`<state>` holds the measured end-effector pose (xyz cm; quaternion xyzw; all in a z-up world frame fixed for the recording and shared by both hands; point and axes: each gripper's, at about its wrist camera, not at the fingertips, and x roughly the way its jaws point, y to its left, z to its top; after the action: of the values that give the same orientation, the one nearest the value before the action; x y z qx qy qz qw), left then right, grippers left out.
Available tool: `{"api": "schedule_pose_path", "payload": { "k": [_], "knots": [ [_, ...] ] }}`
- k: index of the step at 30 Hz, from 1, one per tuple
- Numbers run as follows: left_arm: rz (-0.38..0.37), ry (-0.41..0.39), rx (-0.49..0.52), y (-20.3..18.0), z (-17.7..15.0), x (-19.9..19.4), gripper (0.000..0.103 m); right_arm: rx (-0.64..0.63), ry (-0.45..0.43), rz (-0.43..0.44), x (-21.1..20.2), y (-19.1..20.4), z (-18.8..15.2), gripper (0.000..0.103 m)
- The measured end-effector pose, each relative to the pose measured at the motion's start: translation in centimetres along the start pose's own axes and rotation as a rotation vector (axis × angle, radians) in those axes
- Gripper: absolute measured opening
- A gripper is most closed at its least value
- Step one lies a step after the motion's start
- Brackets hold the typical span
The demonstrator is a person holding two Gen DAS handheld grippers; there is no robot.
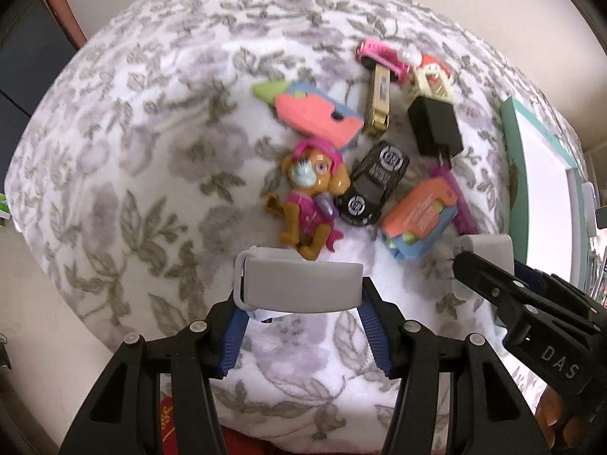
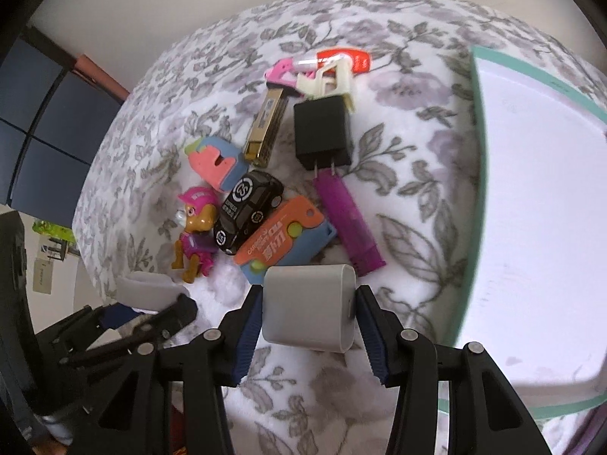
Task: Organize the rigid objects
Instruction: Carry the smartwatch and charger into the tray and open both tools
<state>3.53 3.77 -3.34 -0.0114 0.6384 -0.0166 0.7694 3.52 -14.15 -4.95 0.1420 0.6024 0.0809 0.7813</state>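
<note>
Floral bedding (image 1: pixel 151 151) fills both views, white with grey leaves, and both grippers hang above it pointing steeply down. Left gripper (image 1: pixel 301 295) is clamped on a pale grey block (image 1: pixel 301 282) that spans crosswise between its blue pads, and right gripper (image 2: pixel 309 320) holds a white adapter-like block (image 2: pixel 309 309) the same way (neither pair of jaws shows any slack around its load). Beyond both, farther out on the bed, sits the toy cluster: a pup figure (image 1: pixel 311 197), a black toy car (image 1: pixel 373 184), an orange-and-blue case (image 1: pixel 419 218), a black plug (image 2: pixel 322 132), a purple lighter (image 2: pixel 347 223) and a gold car (image 1: pixel 377 100). Now the key bit: the teal-rimmed white tray (image 2: pixel 531 227) lies to the right, just beside the right gripper and well apart from the left one. Its long edge runs near to far. So the right hand looks the nearer to drop its block there, a short sideways carry, while the left would have to cross over the pile.
</note>
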Motion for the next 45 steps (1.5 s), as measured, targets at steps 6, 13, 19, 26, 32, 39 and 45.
{"api": "schedule_pose_path", "payload": {
  "k": [6,13,19,26,32,39,45],
  "knots": [
    [0.016,-0.056,0.027,-1.9,1.7,-3.7,0.057,0.043,-0.086,0.000,-3.6,-0.9,1.0,0.051],
    [-0.010,-0.137,0.085,-6.6,3.2,-7.2,0.057,0.120,-0.202,-0.050,-8.7,-3.8,1.9,0.051],
    [-0.046,-0.177,0.156,-11.6,4.0,-8.1,0.057,0.199,-0.284,-0.072,-12.0,-7.3,2.8,0.051],
    [-0.079,-0.190,0.243,-17.2,4.5,-7.9,0.057,0.296,-0.339,-0.111,-14.1,-11.6,3.2,0.051],
    [-0.088,-0.196,0.296,-21.0,5.2,-6.7,0.057,0.351,-0.362,-0.166,-15.0,-15.7,3.5,0.051],
    [-0.098,-0.183,0.340,-24.7,6.3,-3.9,0.058,0.403,-0.331,-0.203,-13.6,-19.6,3.9,0.051],
    [-0.113,-0.175,0.354,-26.5,6.8,-1.9,0.058,0.427,-0.302,-0.235,-12.2,-21.6,4.1,0.051]
  ]
}}
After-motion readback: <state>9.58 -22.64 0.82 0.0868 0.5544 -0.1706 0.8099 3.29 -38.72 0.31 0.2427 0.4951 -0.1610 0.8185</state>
